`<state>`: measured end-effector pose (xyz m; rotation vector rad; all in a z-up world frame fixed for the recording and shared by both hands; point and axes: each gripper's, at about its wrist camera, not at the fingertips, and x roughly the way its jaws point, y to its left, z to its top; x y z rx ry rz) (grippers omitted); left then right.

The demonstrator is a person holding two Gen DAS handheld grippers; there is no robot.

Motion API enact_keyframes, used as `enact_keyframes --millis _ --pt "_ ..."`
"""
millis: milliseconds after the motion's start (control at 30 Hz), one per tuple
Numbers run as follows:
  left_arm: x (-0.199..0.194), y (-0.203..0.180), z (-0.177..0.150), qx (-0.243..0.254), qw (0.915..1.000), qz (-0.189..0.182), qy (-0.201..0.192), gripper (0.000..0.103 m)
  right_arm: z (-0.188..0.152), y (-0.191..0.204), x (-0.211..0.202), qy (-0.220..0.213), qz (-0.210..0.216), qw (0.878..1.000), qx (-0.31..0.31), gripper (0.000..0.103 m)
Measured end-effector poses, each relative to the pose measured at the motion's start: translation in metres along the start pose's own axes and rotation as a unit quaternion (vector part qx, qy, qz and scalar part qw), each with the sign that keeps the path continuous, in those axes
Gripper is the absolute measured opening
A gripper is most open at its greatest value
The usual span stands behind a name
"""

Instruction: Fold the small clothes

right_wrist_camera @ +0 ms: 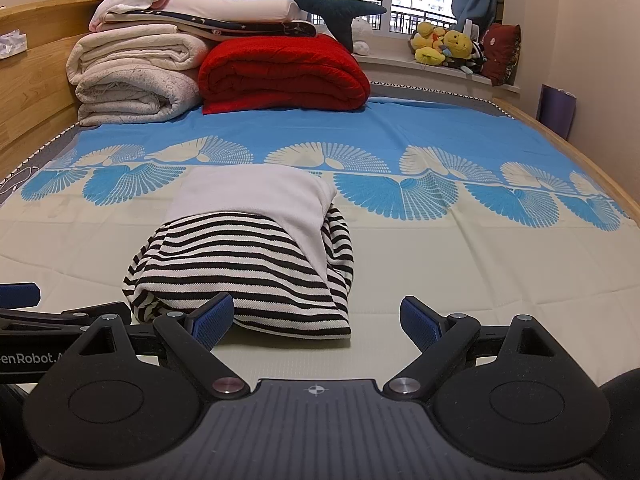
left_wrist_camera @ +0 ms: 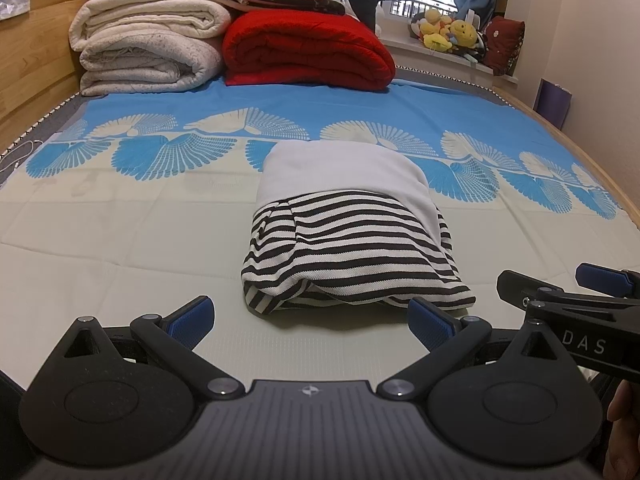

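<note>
A small black-and-white striped garment (left_wrist_camera: 344,252) lies folded in a compact bundle on the bed sheet, with a plain white panel (left_wrist_camera: 340,168) over its far half. It also shows in the right wrist view (right_wrist_camera: 248,264). My left gripper (left_wrist_camera: 312,320) is open and empty, just in front of the bundle's near edge. My right gripper (right_wrist_camera: 316,320) is open and empty, close to the bundle's near right corner; its left fingertip (right_wrist_camera: 212,320) overlaps the bundle's near edge in view. The right gripper shows at the right of the left wrist view (left_wrist_camera: 560,288).
The bed sheet (left_wrist_camera: 120,240) is cream with a blue fan pattern. Folded white blankets (left_wrist_camera: 148,44) and a red quilt (left_wrist_camera: 308,48) are stacked at the bed's far end. Plush toys (left_wrist_camera: 448,32) sit on the windowsill. A wooden headboard (left_wrist_camera: 32,72) runs along the left.
</note>
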<state>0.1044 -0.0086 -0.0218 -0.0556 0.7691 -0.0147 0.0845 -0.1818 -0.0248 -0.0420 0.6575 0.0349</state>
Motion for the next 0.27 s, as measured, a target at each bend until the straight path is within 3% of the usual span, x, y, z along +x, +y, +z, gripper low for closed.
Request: enact_keyframes --millis 267 --pt "0.0004 -0.0003 -0.0006 0.001 1.0 -0.001 0.0 0.103 0.0002 -0.0001 -0.0003 0.0 0.0 1.0 0.0 0.091"
